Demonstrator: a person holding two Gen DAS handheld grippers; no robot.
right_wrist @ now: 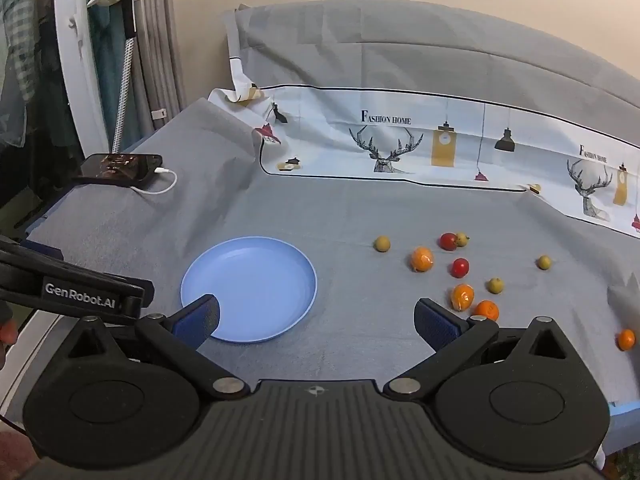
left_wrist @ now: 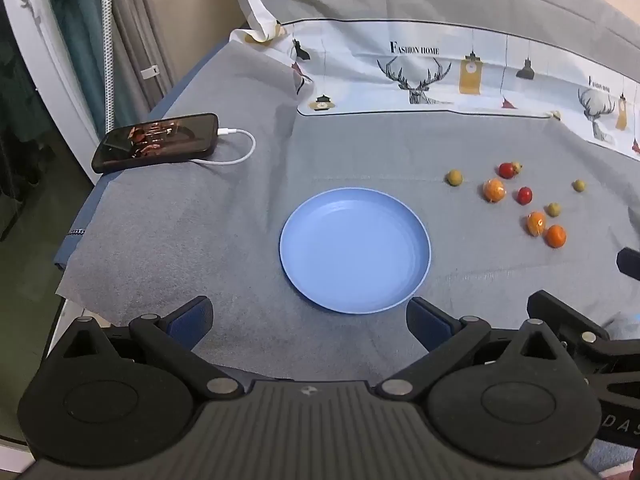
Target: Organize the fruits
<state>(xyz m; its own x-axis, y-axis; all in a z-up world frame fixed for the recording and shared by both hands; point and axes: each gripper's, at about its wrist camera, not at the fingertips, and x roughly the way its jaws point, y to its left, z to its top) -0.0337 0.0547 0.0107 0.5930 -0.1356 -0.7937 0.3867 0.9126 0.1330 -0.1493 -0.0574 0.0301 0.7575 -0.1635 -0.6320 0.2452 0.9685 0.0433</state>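
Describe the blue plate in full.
The blue plate is round, pale blue with a matte, plastic-looking finish, a flat well and a low raised rim. It lies upright and empty, flat on the grey cloth, left of the scattered fruits. Nothing touches it; both grippers hang open before its near edge.

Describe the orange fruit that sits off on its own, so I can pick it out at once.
Start at the blue plate on the grey cloth and look right, past the cluster of fruits. Near the cloth's right edge lies a lone orange. Unlike the other orange fruits in the cluster, it has nothing beside it and sits farthest right.
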